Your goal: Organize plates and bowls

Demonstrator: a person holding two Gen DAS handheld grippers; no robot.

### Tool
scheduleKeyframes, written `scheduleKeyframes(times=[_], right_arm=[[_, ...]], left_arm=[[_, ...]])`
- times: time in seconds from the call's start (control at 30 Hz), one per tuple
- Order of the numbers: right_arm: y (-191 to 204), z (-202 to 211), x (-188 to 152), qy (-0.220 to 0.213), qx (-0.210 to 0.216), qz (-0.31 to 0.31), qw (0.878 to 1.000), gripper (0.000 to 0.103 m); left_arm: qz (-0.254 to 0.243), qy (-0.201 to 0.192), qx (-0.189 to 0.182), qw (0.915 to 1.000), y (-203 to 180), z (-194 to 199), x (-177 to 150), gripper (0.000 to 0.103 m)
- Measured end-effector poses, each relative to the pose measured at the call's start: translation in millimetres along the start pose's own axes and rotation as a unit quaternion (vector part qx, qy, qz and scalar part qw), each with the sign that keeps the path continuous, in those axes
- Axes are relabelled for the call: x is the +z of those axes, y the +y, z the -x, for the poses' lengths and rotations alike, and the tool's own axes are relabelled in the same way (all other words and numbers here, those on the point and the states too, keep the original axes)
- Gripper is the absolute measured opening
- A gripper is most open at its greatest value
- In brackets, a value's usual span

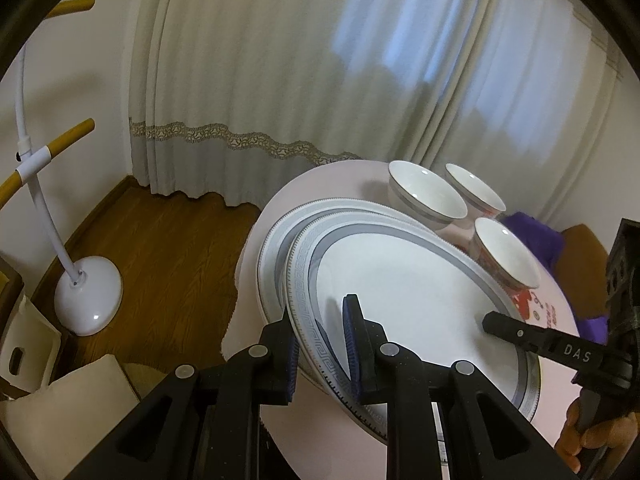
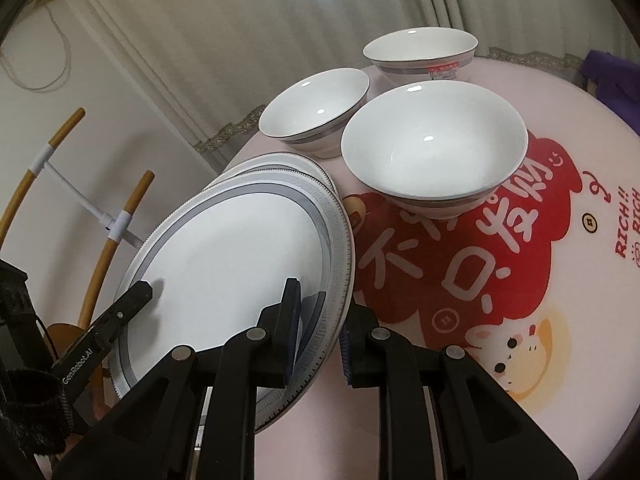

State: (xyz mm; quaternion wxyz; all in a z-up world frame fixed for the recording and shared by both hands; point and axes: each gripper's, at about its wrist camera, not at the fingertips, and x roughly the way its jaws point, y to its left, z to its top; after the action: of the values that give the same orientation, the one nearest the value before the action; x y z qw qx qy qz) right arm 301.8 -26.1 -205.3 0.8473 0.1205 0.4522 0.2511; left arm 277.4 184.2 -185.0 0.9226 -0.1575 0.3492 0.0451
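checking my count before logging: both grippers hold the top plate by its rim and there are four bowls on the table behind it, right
Not quite: there are three bowls, not four. The right wrist view shows them clearly: a near bowl, a left bowl and a far bowl. The rest holds: the left gripper and right gripper both clamp the top plate by its rim.

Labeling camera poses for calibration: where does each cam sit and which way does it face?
Left wrist: on the left tool, angled down across the top plate toward curtain and floor lamp; right tool and a hand show at right.
Right wrist: on the right tool, facing plates and three bowls; left tool shows at left.
Shared: the plate both clamp, bowls, table.
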Motion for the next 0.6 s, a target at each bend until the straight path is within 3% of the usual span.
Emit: scheduleKeyframes(times=[0.6], right_arm=[[11.5, -10.6, 2.6, -0.014, -0.048, -0.002, 0.999, 0.02]], left_arm=[[0.001, 0.01, 0.009, 0.9999, 8.6, -31.4, 6.2, 0.017]])
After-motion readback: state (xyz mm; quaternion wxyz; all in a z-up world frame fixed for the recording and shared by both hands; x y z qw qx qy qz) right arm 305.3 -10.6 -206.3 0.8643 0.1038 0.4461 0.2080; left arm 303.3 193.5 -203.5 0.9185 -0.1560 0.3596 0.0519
